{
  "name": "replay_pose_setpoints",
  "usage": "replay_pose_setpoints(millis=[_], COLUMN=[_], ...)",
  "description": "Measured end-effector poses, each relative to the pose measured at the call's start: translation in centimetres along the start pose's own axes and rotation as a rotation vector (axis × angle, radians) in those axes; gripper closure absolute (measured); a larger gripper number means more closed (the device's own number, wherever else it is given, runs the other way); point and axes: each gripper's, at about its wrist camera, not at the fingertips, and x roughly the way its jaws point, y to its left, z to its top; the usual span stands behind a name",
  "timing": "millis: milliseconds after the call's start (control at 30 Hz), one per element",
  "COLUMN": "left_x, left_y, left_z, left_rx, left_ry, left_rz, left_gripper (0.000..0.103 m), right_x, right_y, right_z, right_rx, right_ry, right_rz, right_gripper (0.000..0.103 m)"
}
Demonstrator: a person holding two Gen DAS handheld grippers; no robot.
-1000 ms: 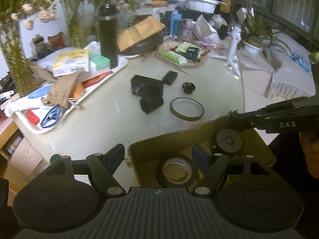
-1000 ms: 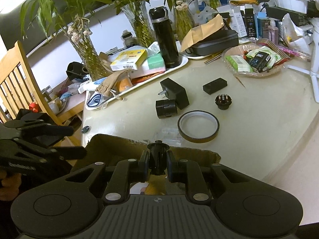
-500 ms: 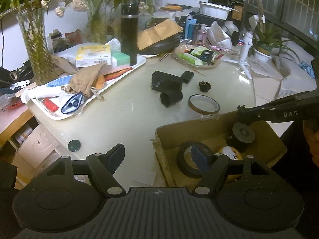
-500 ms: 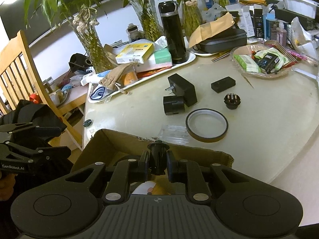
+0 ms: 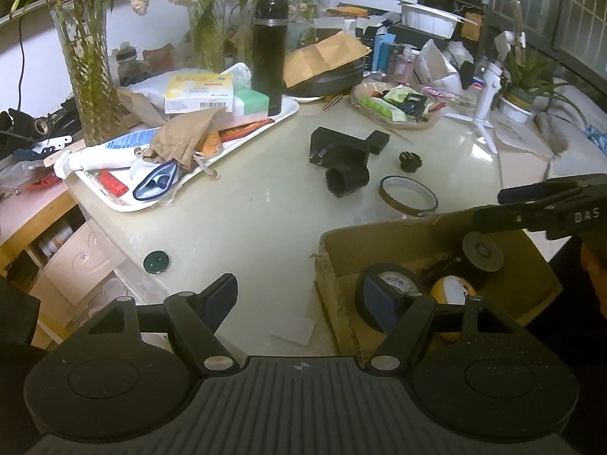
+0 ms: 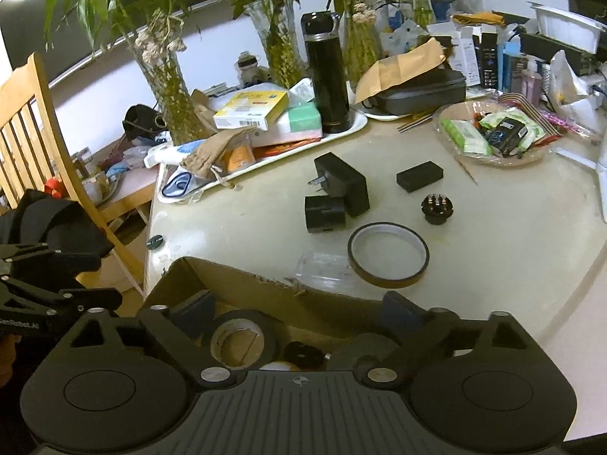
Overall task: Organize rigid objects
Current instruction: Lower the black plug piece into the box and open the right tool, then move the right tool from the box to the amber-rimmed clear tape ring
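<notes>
An open cardboard box (image 5: pixel 341 250) sits at the table's near edge and also shows in the right wrist view (image 6: pixel 242 288). It holds a black tape roll (image 6: pixel 237 337), a yellow-white round thing (image 5: pixel 453 290) and a black knob-like part (image 5: pixel 481 252). My right gripper (image 6: pixel 299 314) is open over the box, empty. My left gripper (image 5: pixel 301 295) is open and empty beside the box's left wall. On the table lie an amber tape ring (image 6: pixel 389 259), two black power adapters (image 6: pixel 339 197), a small black box (image 6: pixel 419 176) and a round black plug (image 6: pixel 437 208).
A white tray (image 5: pixel 265 129) with boxes, a pouch and a black flask (image 5: pixel 269 53) fills the back left. A bowl of packets (image 5: pixel 398 106) stands at the back right. Vases with plants line the wall. A wooden chair (image 6: pixel 34 144) stands left of the table.
My right gripper has opened and let the black knob-like part drop into the box. My left gripper has drawn back and to the left of the box.
</notes>
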Motion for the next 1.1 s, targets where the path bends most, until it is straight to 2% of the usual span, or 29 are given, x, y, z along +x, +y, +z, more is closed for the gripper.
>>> replay_pose_setpoints(millis=[100, 533, 867, 1100], left_x=[0.1, 0.8, 1.0, 1.0], left_y=[-0.1, -1.1, -1.4, -1.5], left_z=[0.0, 0.4, 0.4, 0.5], left_rx=[0.003, 0.024, 0.035, 0.036], left_ry=[0.002, 0.008, 0.011, 0.012], left_rz=[0.003, 0.001, -0.004, -0.003], left_gripper=[0.030, 0.030, 0.030, 0.030], right_x=[-0.1, -0.2, -0.4, -0.3], right_y=[-0.5, -1.6, -2.1, -1.5], right_z=[0.0, -0.5, -0.5, -0.6], right_rx=[0.023, 0.046, 0.065, 0.024], right_ry=[-0.004, 0.012, 0.019, 0.021], right_rz=[-0.013, -0.080, -0.061, -0.056], right_gripper=[0.000, 0.000, 0.000, 0.000])
